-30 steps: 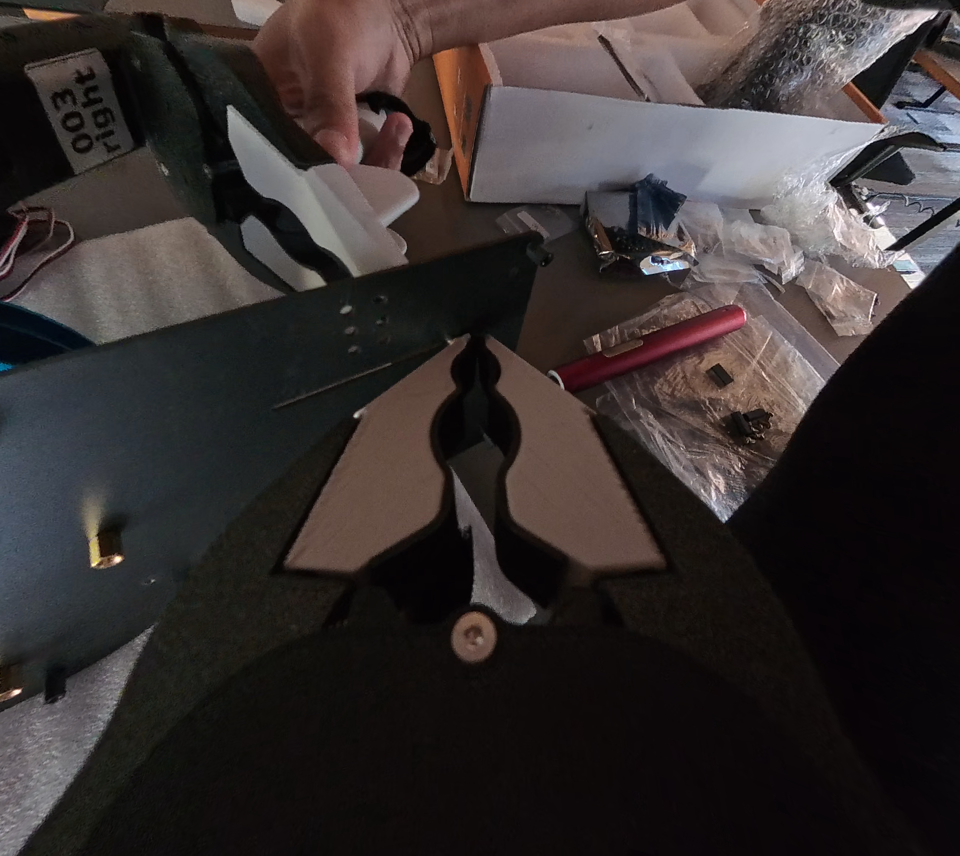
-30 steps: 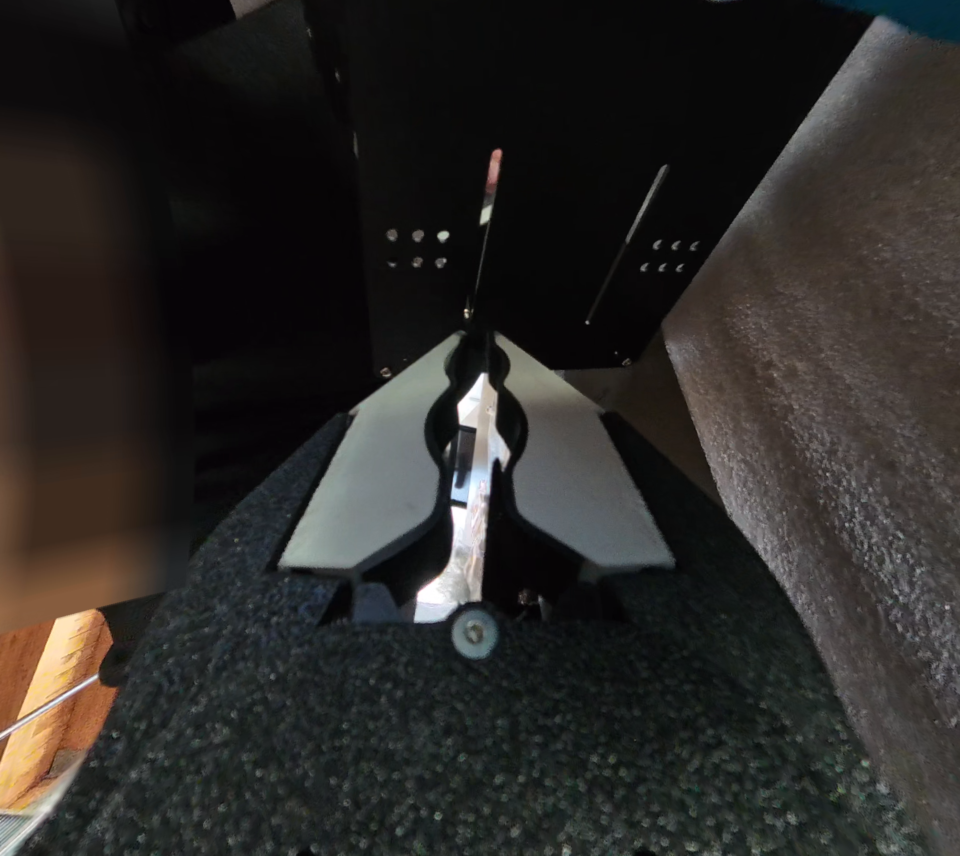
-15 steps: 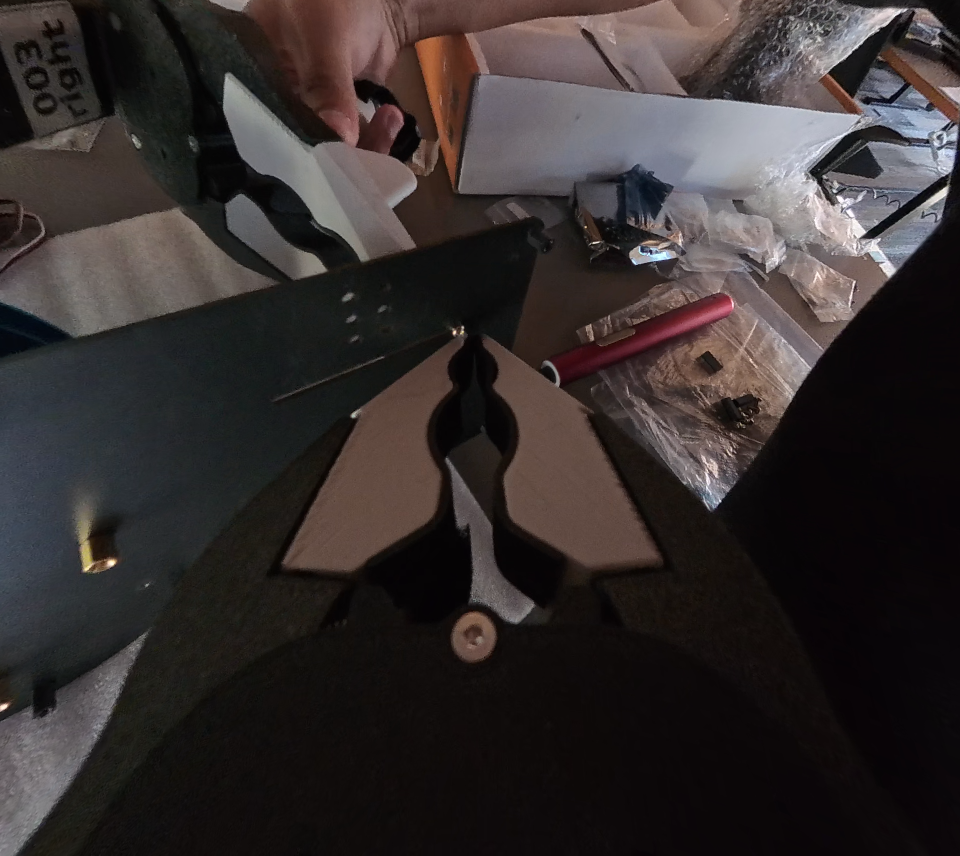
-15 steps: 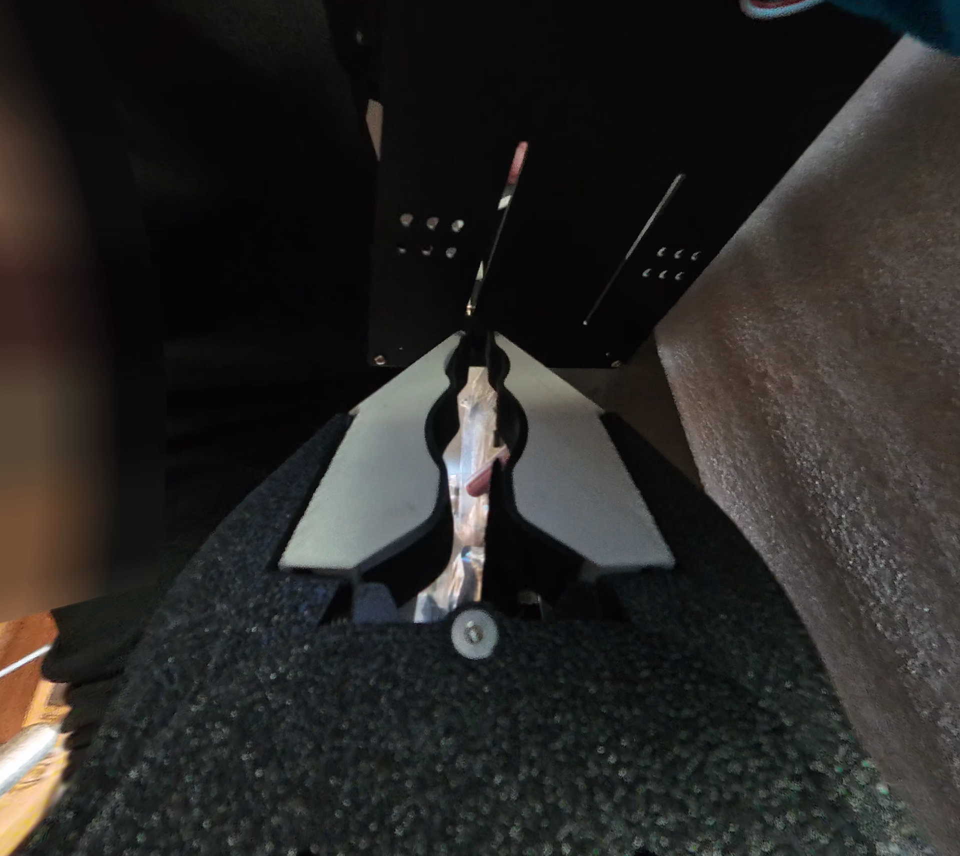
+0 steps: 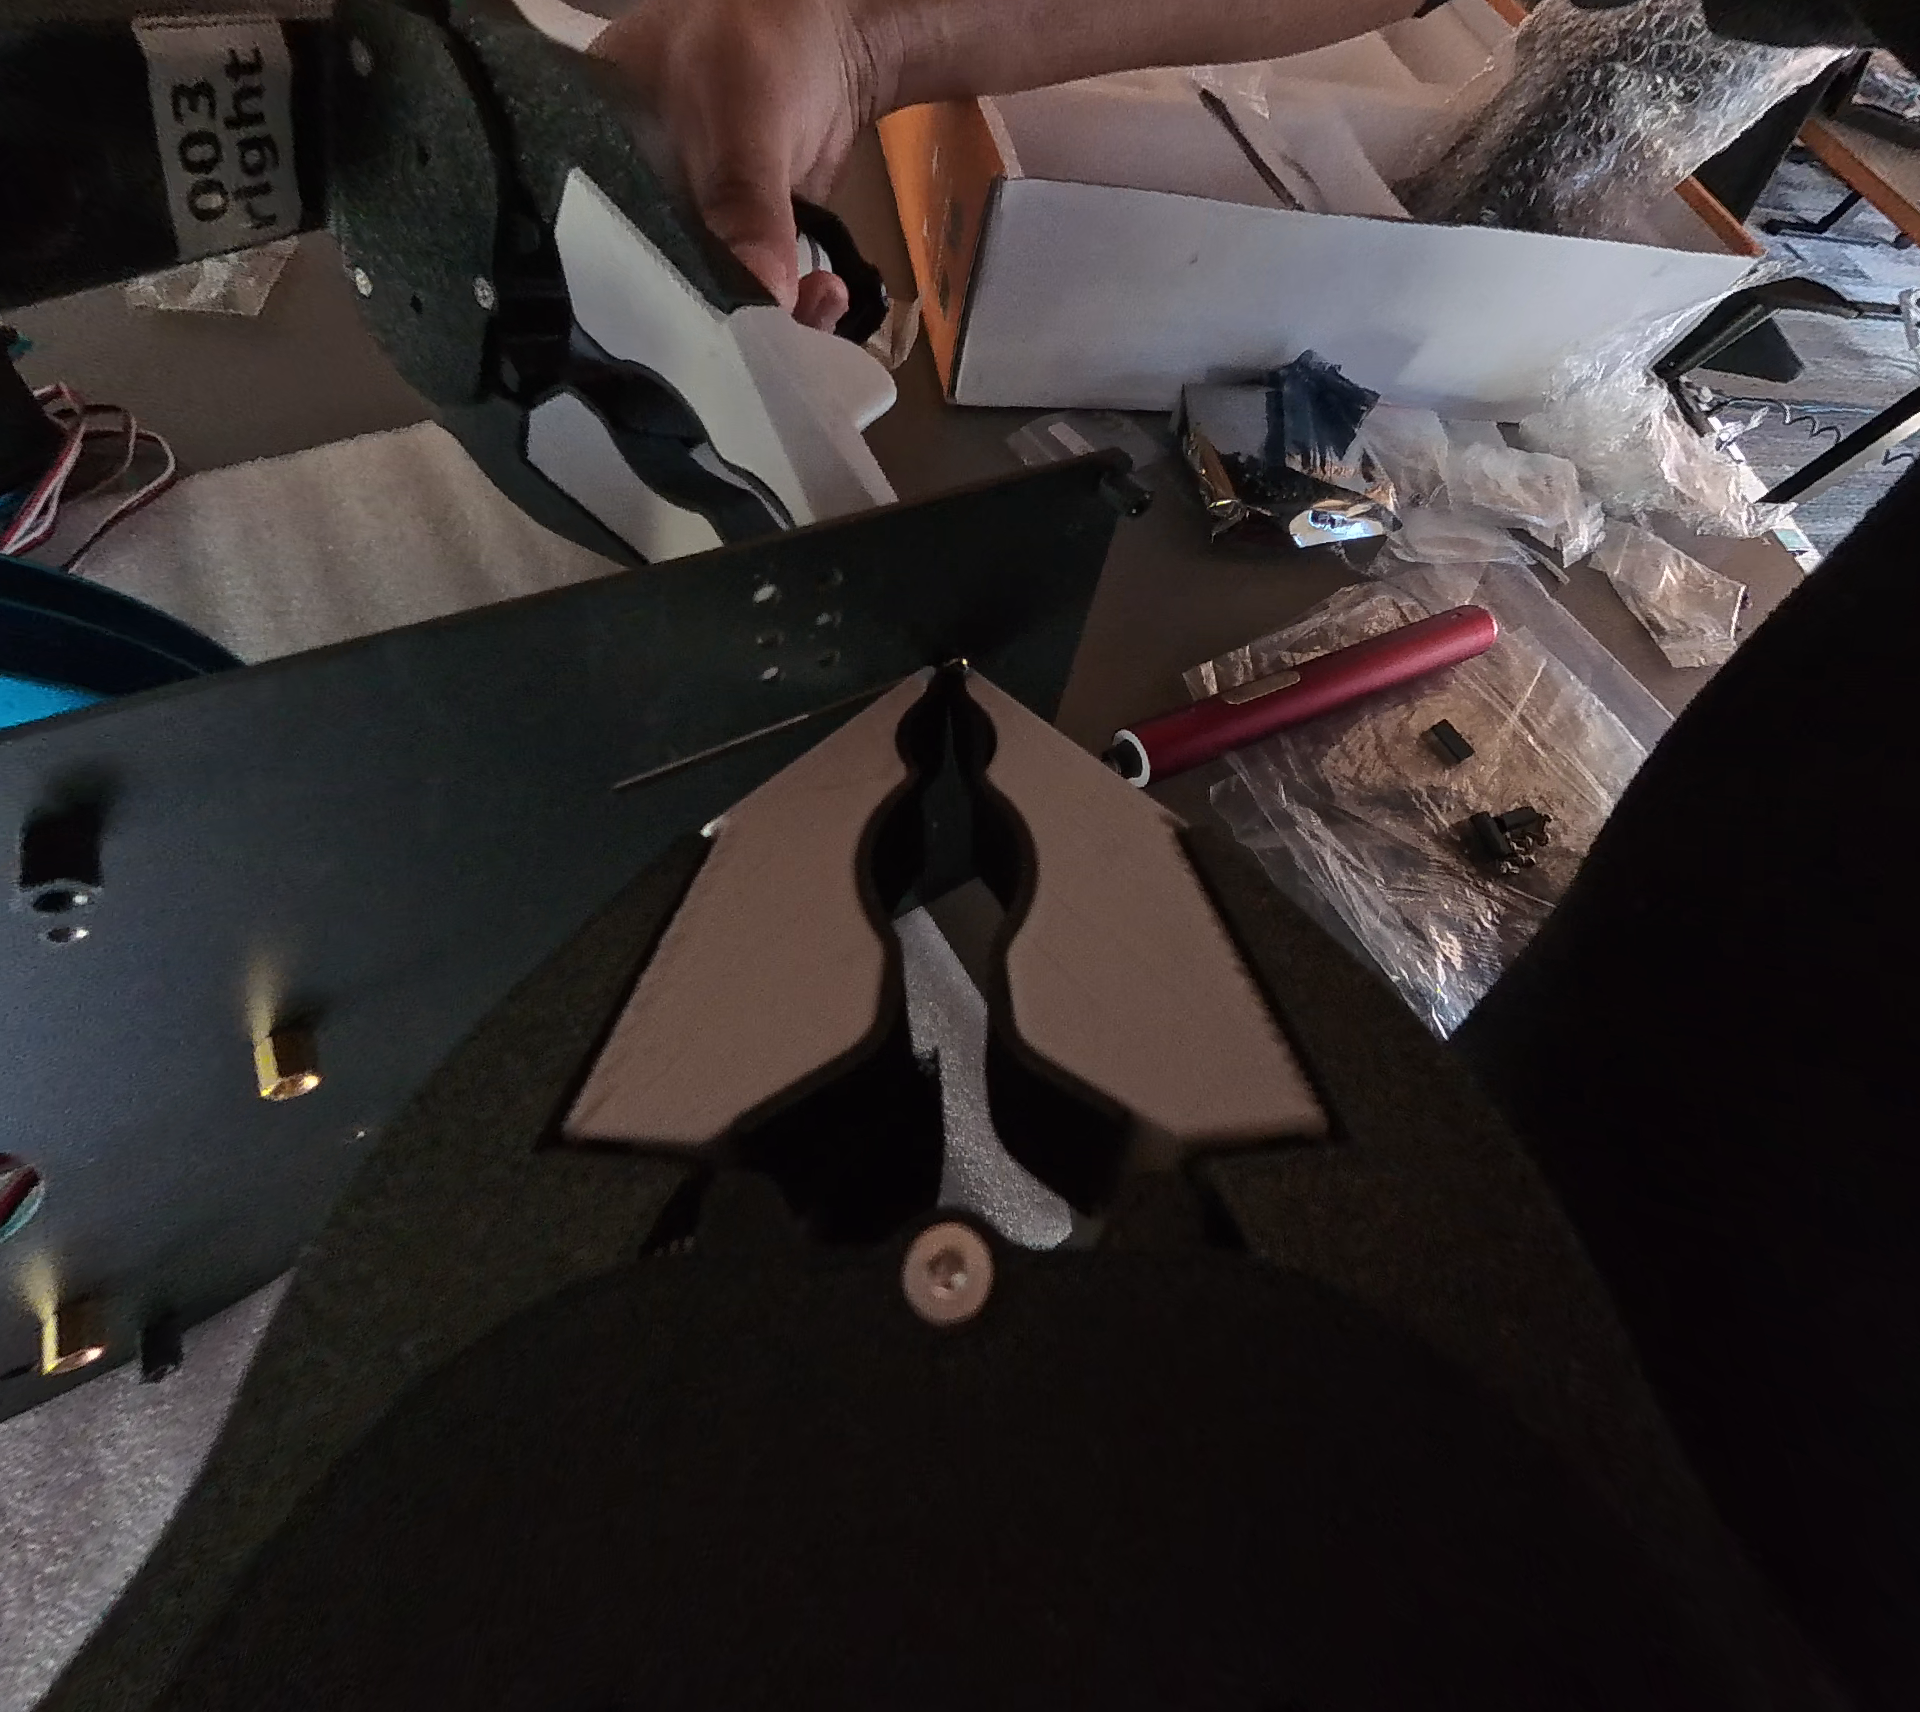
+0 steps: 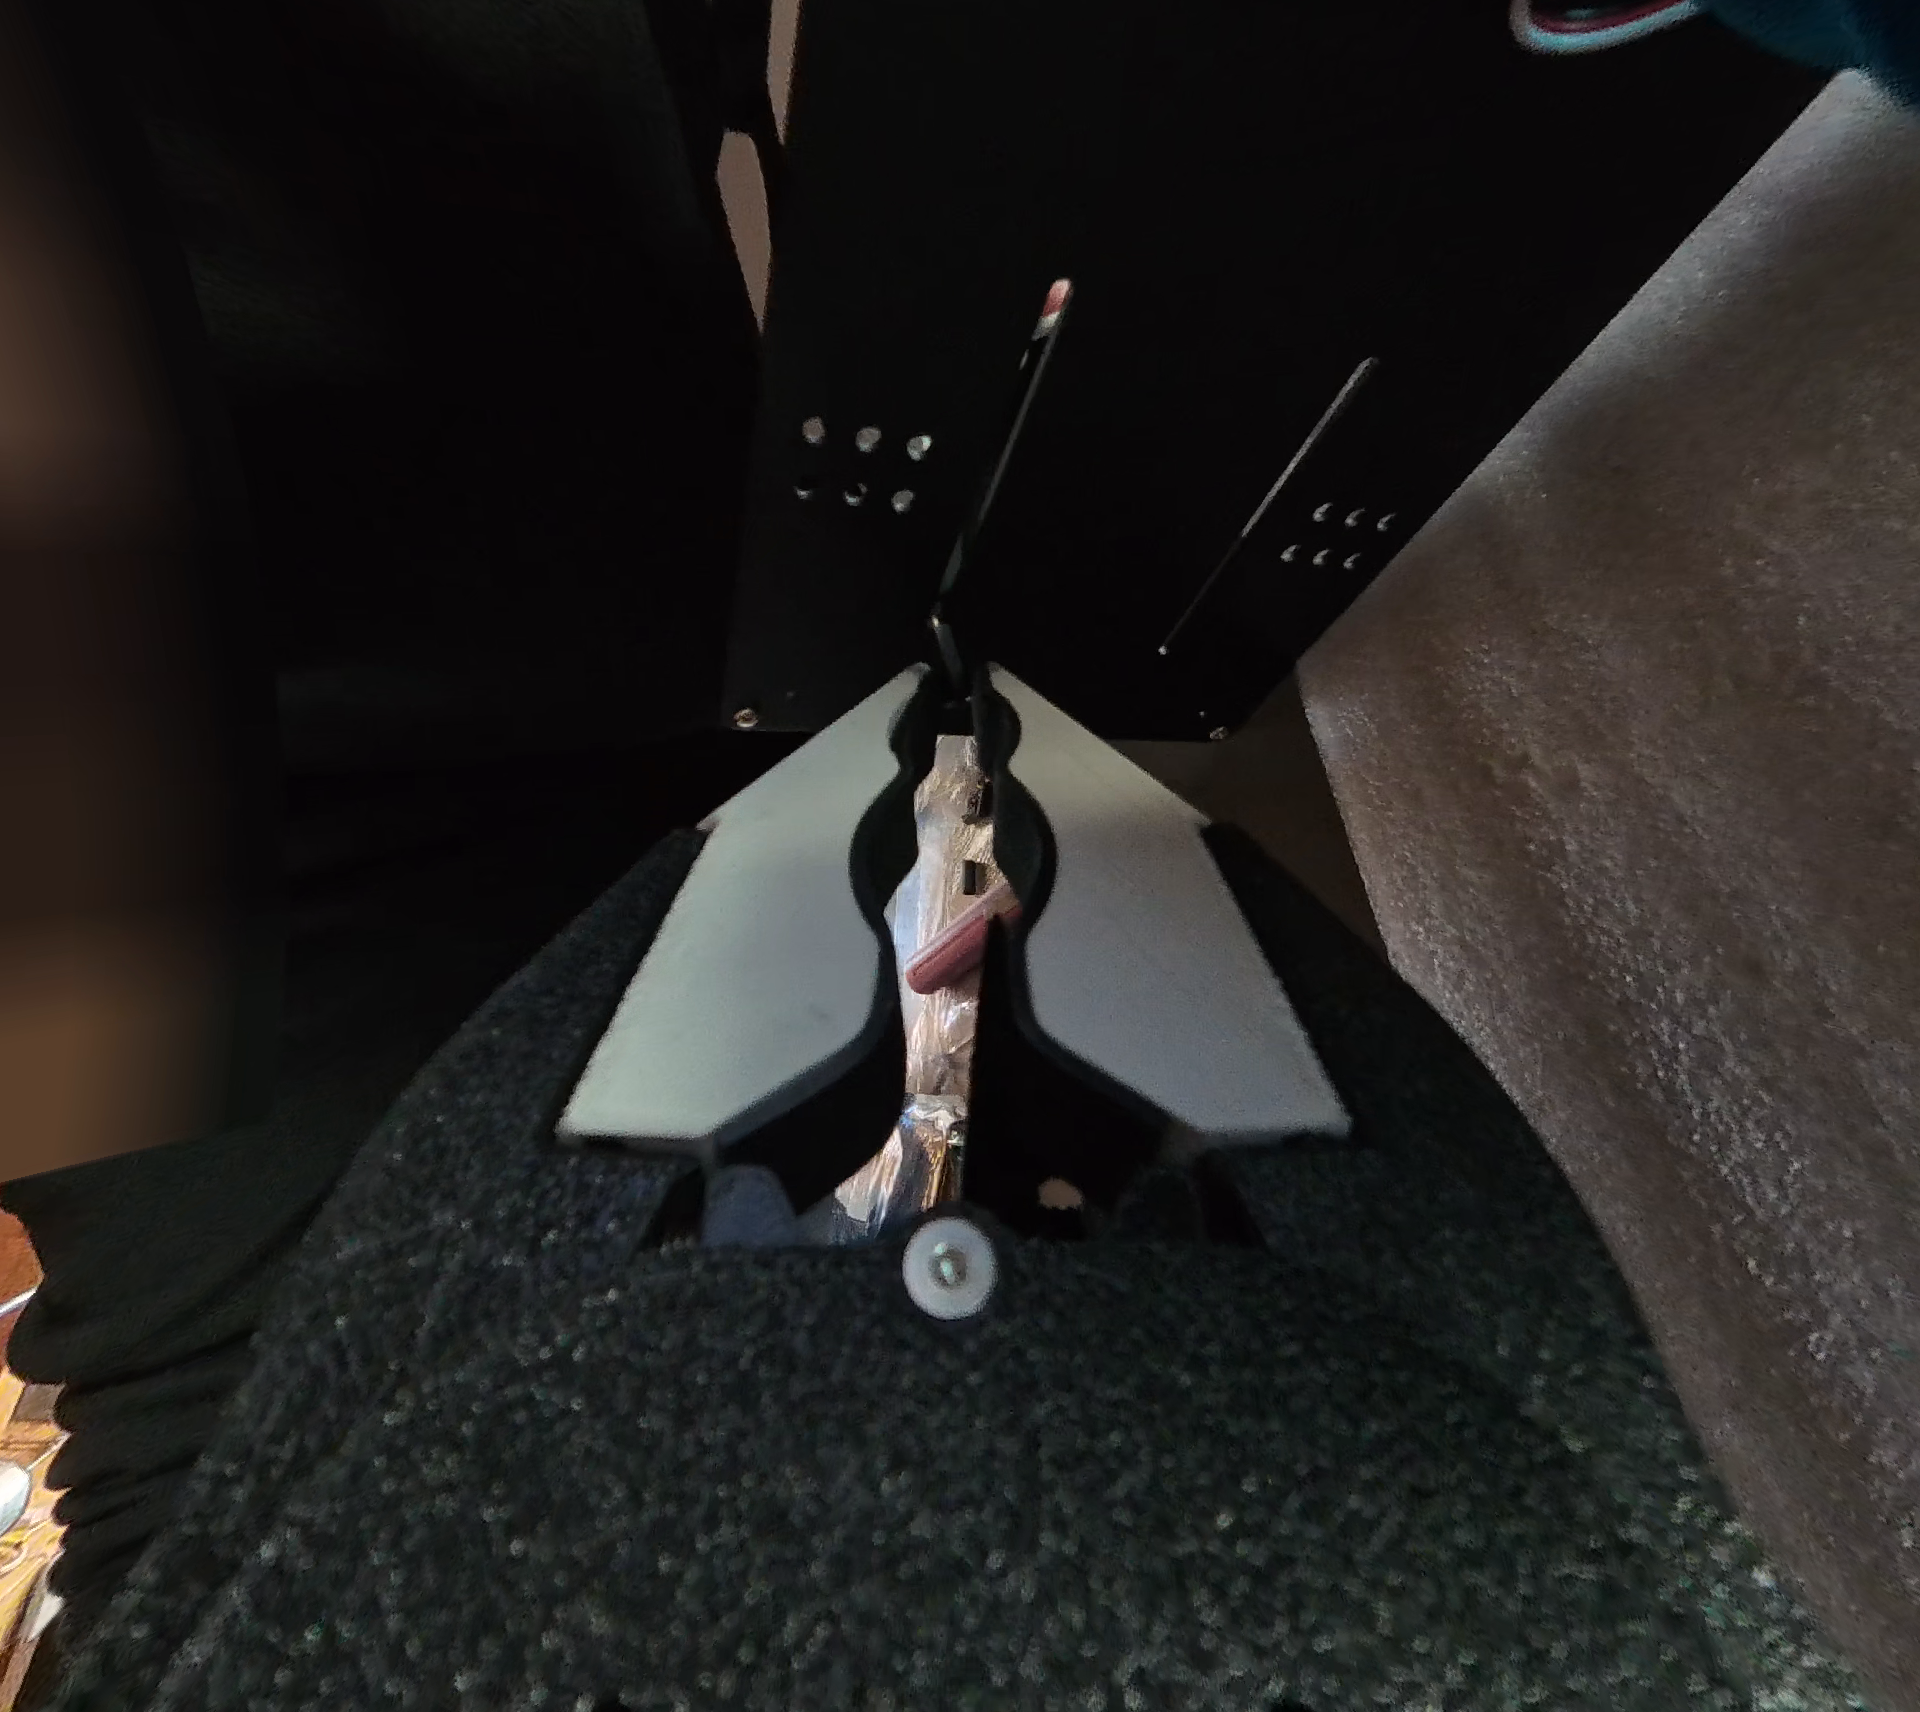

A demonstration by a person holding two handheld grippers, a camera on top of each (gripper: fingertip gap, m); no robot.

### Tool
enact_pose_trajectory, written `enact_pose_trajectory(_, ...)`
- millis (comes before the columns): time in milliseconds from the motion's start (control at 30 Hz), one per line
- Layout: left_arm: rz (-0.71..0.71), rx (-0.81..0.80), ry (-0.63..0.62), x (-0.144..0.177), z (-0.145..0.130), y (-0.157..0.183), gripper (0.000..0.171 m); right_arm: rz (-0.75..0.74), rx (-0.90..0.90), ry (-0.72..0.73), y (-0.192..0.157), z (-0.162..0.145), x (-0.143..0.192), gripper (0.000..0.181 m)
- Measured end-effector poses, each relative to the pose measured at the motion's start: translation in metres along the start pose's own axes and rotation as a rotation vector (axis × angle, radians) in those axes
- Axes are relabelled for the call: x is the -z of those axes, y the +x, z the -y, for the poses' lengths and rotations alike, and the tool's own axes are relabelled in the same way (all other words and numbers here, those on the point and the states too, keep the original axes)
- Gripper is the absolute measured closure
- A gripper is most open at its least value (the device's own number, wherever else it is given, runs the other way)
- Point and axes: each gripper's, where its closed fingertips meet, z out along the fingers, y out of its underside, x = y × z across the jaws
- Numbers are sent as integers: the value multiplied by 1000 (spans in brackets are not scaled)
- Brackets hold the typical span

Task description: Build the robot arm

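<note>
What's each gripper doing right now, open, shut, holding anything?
Left gripper: shut on the black metal plate's edge.
Right gripper: shut on the same plate, opposite edge.

Right gripper [image 5: 821,478] nearer the plate [image 5: 416,831] (slightly).

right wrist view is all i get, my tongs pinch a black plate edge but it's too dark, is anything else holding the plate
Observer: Yes. The left tongs are shut on the opposite edge of the black plate.
Operator: what's past the plate
Observer: An open white cardboard box with an orange end sits beyond the plate's right corner.
Operator: any fittings on the plate
Observer: Brass standoffs stand up from its face near the left end.
</note>
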Motion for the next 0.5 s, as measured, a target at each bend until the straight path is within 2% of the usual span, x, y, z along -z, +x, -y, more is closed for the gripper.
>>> enact_pose_trajectory(100,-3,26,0,0,0,0,171,-14,45,25,0,5,2,176)
enact_pose_trajectory(500,-28,92,25,-1,1,5,171,-192,505,6,0,3,-1,177)
